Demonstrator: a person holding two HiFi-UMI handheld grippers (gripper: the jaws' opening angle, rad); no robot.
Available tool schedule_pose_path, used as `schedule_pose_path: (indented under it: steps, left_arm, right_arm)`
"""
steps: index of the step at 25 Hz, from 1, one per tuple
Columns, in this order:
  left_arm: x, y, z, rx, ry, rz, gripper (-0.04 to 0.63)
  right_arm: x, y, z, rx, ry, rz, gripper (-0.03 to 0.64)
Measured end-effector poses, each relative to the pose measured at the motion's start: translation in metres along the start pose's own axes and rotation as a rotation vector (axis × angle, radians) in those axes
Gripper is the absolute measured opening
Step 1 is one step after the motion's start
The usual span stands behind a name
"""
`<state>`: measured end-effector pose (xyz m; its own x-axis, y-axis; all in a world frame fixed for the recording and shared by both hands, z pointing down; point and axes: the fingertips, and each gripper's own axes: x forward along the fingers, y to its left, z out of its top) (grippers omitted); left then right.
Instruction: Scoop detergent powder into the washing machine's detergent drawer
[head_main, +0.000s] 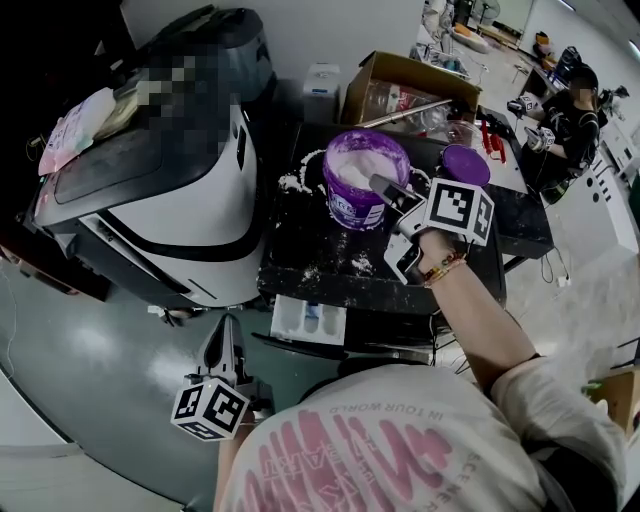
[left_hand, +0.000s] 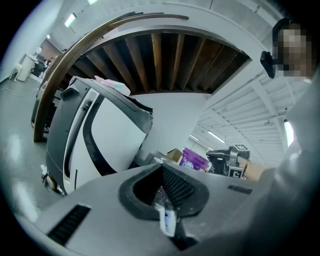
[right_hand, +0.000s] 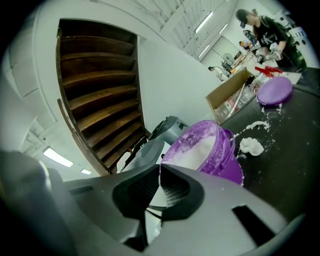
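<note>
Head view | detergent tub (head_main: 352, 208) open at back middle of black top (head_main: 320, 250); drawer (head_main: 308, 320) out below its front edge | right gripper (head_main: 383, 185) closed on thin white piece (right_hand: 155, 200), likely the scoop handle | left gripper (head_main: 229, 328) closed, empty | powder (head_main: 362, 165) is loose and light and spills easily: hold by the handle, keep level

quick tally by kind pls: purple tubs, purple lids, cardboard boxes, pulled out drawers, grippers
purple tub: 1
purple lid: 1
cardboard box: 1
detergent drawer: 1
grippers: 2 (left gripper, right gripper)
total: 6
</note>
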<state>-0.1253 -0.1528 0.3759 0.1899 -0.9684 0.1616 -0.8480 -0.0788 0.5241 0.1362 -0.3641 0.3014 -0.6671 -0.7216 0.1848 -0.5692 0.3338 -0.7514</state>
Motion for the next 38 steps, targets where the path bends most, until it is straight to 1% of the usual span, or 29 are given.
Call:
schedule_pose_path:
  steps: [3,8,16,21,38]
  left_arm:
    - [0.001,0.001,0.000,-0.003,0.000,0.002,0.002]
    - [0.002,-0.002,-0.003,-0.012,0.004,-0.008,0.002]
    - [0.000,-0.005,-0.010,-0.012,0.015,-0.012,0.002]
    - [-0.003,-0.006,-0.013,-0.016,0.013,-0.012,0.002]
    - [-0.020,-0.011,-0.007,0.007,0.013,-0.038,0.002]
  right_arm:
    - [-0.003,-0.002,0.000,0.041,-0.033,0.012,0.000]
    - [-0.010,-0.003,-0.002,0.015,-0.085,0.003,-0.003]
    - [-0.015,-0.005,-0.001,0.099,-0.137,0.026,-0.005]
    - [-0.019,-0.003,0.001,0.087,-0.154,0.027,-0.005]
    - [-0.045,0.010,-0.002,0.131,-0.202,0.058,-0.005]
